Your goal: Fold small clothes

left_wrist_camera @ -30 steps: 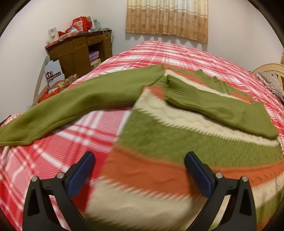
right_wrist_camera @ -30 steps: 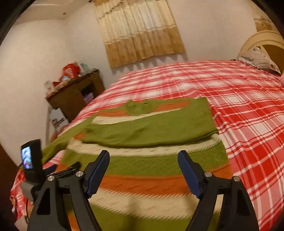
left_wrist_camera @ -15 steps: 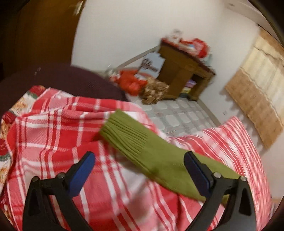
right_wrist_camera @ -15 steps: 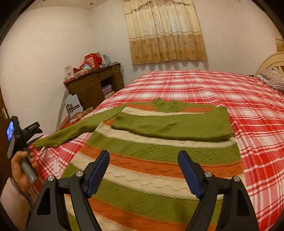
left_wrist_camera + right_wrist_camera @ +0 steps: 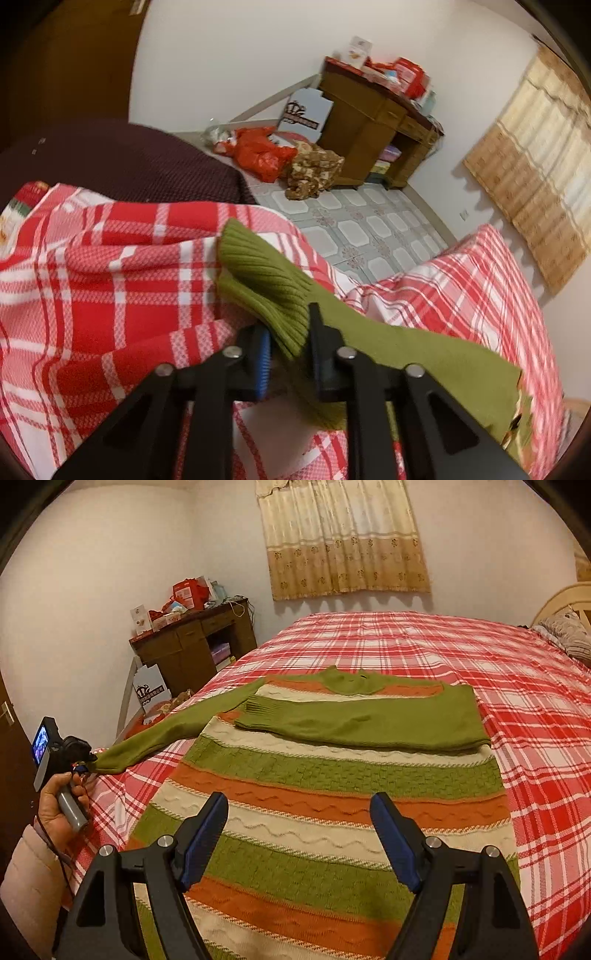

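Closing our left gripper (image 5: 289,350) on the ribbed cuff (image 5: 266,280), where half a second ago it hovered open, we now hold the outstretched sleeve (image 5: 177,727) at the bed (image 5: 535,686) edge. Our right gripper (image 5: 299,834) waits open above the striped sweater (image 5: 332,794), its other sleeve already folded across.

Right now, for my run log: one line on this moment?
left tool: shut on sleeve cuff | right tool: open over sweater | other sleeve: folded across chest
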### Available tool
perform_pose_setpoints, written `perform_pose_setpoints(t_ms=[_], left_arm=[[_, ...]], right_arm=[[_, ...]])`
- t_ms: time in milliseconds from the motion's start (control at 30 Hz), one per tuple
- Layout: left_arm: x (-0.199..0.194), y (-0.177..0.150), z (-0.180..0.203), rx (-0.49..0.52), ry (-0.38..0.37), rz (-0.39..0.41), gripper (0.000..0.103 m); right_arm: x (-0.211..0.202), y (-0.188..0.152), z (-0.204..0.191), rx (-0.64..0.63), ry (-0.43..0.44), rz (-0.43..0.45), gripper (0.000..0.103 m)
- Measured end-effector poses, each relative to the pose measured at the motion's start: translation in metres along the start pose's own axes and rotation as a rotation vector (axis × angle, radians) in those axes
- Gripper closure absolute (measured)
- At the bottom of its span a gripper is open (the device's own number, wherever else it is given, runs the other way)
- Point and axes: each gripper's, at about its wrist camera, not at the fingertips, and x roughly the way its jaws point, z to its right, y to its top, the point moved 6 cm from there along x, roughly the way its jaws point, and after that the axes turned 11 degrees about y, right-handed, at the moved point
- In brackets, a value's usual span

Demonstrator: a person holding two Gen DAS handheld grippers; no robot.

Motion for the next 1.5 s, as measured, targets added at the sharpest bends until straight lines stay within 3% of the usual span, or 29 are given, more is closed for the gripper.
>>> perform_pose_setpoints(t_ms=[133, 233, 367, 433, 533, 600, 667, 767, 967, 1033, 1067, 1100, 1167, 1267, 1367, 1500], left_arm=[[-0.016, 0.005, 0.021, 0.088, 0.030, 0.091, 0.093], [-0.049, 0.005, 0.056, 0.189, -0.021, 0.194, 0.093], [-0.117, -0.025, 0.127, 0.396, -0.186, 0.349, 0.093], [-0.154, -0.058, 0.166, 0.496, -0.330, 0.381, 0.093], [-0.183, -0.112, 0.207, 0.599, -0.478, 0.336, 0.093], [-0.191, -0.148, 0.224, 0.666, -0.519, 0.306, 0.093], [-0.189, -0.174, 0.234, 0.709, -0.523, 0.287, 0.093], [-0.171, -0.209, 0.245, 0.766, -0.519, 0.183, 0.093], [-0.138, -0.237, 0.244, 0.872, -0.439, 0.082, 0.090], [-0.132, -0.232, 0.232, 0.861, -0.454, 0.004, 0.080], [-0.133, -0.232, 0.228, 0.850, -0.470, -0.023, 0.068], [-0.135, -0.228, 0.221, 0.837, -0.485, -0.041, 0.048], [-0.143, -0.214, 0.203, 0.804, -0.491, -0.008, 0.029], [-0.145, -0.203, 0.178, 0.775, -0.481, 0.072, 0.028], [-0.135, -0.189, 0.158, 0.737, -0.401, 0.135, 0.028], [-0.102, -0.190, 0.137, 0.670, -0.329, 0.090, 0.028]], right_arm=[[0.000, -0.002, 0.005, 0.035, 0.002, -0.001, 0.023], [-0.004, -0.003, 0.009, 0.050, -0.007, 0.009, 0.023], [-0.007, -0.007, 0.019, 0.090, -0.013, 0.022, 0.023], [-0.008, -0.009, 0.024, 0.116, -0.014, 0.023, 0.023], [-0.009, -0.013, 0.029, 0.138, -0.015, 0.018, 0.023], [-0.012, -0.014, 0.032, 0.140, -0.020, 0.019, 0.023], [-0.017, -0.015, 0.036, 0.142, -0.032, 0.023, 0.023], [-0.023, -0.020, 0.045, 0.154, -0.043, 0.021, 0.023], [-0.022, -0.030, 0.058, 0.204, -0.050, 0.003, 0.023], [-0.021, -0.030, 0.061, 0.218, -0.052, 0.000, 0.023], [-0.020, -0.029, 0.062, 0.221, -0.050, -0.001, 0.023], [-0.019, -0.026, 0.062, 0.222, -0.042, 0.000, 0.023], [-0.018, -0.018, 0.062, 0.219, -0.017, -0.001, 0.023], [-0.013, 0.000, 0.061, 0.227, 0.041, 0.007, 0.023], [0.002, 0.022, 0.063, 0.242, 0.097, 0.003, 0.023], [0.050, 0.041, 0.070, 0.341, 0.197, -0.061, 0.023]])
